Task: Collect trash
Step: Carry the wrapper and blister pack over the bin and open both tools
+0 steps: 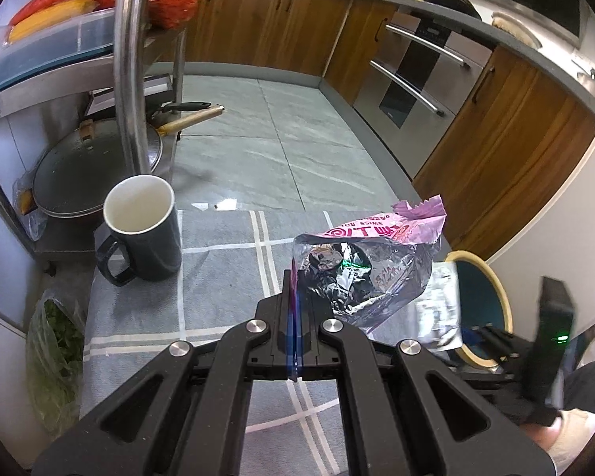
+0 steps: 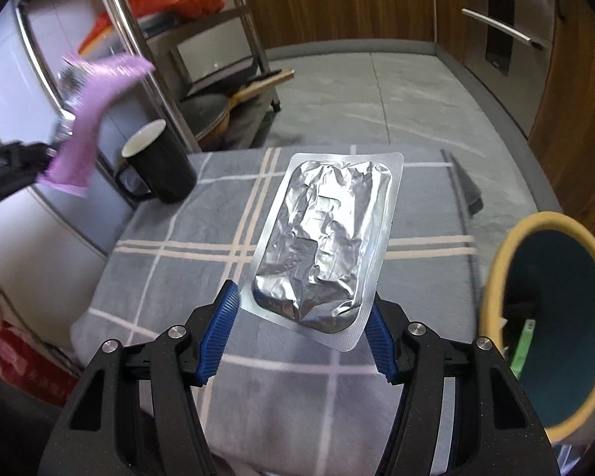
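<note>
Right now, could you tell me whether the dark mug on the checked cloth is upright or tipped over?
Upright. The dark mug stands on its base on the checked cloth, its white-lined mouth facing up and its handle at the side.

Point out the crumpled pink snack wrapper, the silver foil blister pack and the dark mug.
Pink snack wrapper [image 1: 361, 277], left wrist view, foil inside.
Silver foil blister pack [image 2: 325, 238], right wrist view, crinkled centre.
Dark mug [image 1: 150, 246], left wrist view, outer wall.

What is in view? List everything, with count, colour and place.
crinkled foil snack wrapper: one, pink outside, silver inside, clamped in left gripper
flat foil blister pack: one, silver, held between right gripper's pads
ceramic mug: one, dark with white inside, on cloth, left
checked cloth: one, grey with white lines, under mug
round bin: one, teal with cream rim, right of cloth
plastic bag: one, red, on metal shelf
left gripper: one, black, shut
right gripper: one, black, blue pads
</note>
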A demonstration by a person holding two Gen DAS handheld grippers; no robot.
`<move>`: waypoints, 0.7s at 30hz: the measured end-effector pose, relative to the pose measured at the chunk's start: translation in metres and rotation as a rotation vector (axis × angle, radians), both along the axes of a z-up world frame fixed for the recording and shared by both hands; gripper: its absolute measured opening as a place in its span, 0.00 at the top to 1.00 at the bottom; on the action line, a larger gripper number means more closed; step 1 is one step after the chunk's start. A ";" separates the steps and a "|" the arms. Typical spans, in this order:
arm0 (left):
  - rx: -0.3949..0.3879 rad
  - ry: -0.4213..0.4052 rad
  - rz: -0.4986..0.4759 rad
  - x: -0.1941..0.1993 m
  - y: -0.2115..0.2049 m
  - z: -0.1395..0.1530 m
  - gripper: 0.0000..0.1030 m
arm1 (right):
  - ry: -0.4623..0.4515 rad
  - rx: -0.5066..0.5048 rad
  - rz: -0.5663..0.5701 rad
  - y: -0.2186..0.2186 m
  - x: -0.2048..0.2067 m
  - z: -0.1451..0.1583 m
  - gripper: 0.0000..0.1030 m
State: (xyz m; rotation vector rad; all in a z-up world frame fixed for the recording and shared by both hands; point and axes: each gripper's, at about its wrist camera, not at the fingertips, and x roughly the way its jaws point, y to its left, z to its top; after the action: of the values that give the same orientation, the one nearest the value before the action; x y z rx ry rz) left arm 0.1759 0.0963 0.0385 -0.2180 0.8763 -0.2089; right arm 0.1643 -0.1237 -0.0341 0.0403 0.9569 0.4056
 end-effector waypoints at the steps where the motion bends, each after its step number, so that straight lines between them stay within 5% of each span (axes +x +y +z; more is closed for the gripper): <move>1: 0.003 0.002 -0.005 0.000 -0.003 -0.001 1.00 | -0.005 0.007 -0.003 -0.007 -0.004 0.005 0.40; 21: 0.047 0.030 -0.207 0.012 -0.126 -0.005 1.00 | -0.093 0.013 -0.185 -0.143 -0.052 0.039 0.40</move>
State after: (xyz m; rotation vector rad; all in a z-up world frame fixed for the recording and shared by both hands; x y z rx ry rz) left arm 0.1879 -0.0294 0.0337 -0.0860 0.9334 -0.3780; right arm 0.1125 -0.2669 0.0051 0.1206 0.8509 0.2407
